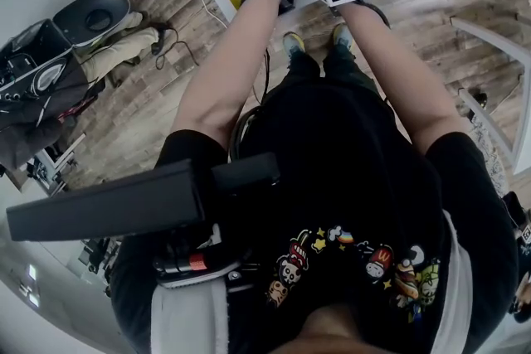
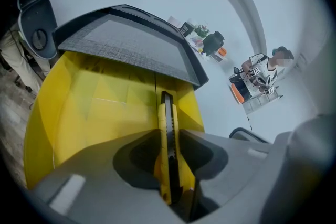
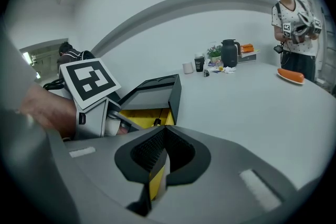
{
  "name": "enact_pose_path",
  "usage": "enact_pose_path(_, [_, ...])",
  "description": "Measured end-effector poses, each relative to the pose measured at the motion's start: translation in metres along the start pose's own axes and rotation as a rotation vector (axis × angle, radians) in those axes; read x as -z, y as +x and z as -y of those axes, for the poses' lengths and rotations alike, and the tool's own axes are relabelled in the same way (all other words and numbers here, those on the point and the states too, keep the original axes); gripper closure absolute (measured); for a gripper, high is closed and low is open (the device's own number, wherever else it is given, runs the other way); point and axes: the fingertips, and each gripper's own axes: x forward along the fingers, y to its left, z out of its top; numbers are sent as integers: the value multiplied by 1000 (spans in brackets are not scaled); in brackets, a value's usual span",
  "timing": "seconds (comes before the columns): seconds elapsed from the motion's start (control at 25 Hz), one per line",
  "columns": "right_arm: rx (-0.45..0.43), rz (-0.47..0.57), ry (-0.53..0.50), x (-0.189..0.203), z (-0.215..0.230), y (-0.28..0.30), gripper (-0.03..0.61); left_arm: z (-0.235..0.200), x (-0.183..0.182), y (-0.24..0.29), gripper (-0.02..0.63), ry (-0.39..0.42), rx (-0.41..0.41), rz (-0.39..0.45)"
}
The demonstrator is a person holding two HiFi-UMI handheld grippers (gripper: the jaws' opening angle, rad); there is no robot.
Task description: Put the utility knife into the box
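Over the open box (image 2: 79,107), your left gripper (image 2: 168,136) pinches the knife (image 2: 167,110) tight. Its long axis points ahead into the yellow hollow. Your right gripper (image 3: 163,132) sits closed alongside, seemingly empty.

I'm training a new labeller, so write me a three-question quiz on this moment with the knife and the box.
1. True or false: the left gripper is shut on the yellow-and-black utility knife.
2. The dark grey lid of the yellow plastic box is: A shut, B raised open, C taken off.
3. Fill in: the marker cube seen in the right gripper view belongs to the ___ gripper.
Key: 1 true; 2 B; 3 left.
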Motion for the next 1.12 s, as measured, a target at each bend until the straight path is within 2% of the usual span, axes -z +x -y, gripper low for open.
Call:
enact_pose_path(0.32, [-1,4,11,0,1,1,555,-1,-4,1,494,0,-15,10])
enact_pose_path(0.76, [15,26,10,-3,2,-14,555,8,-4,-16,480,11,21,65])
enact_pose_path(0.96, [10,59,7,-14,-8,-35,555,26,-14,-58,491,120,58,148])
enact_pose_path(1.12, [0,113,-6,-32,-25,-59,555,54,-29,-120,565,326,115,300])
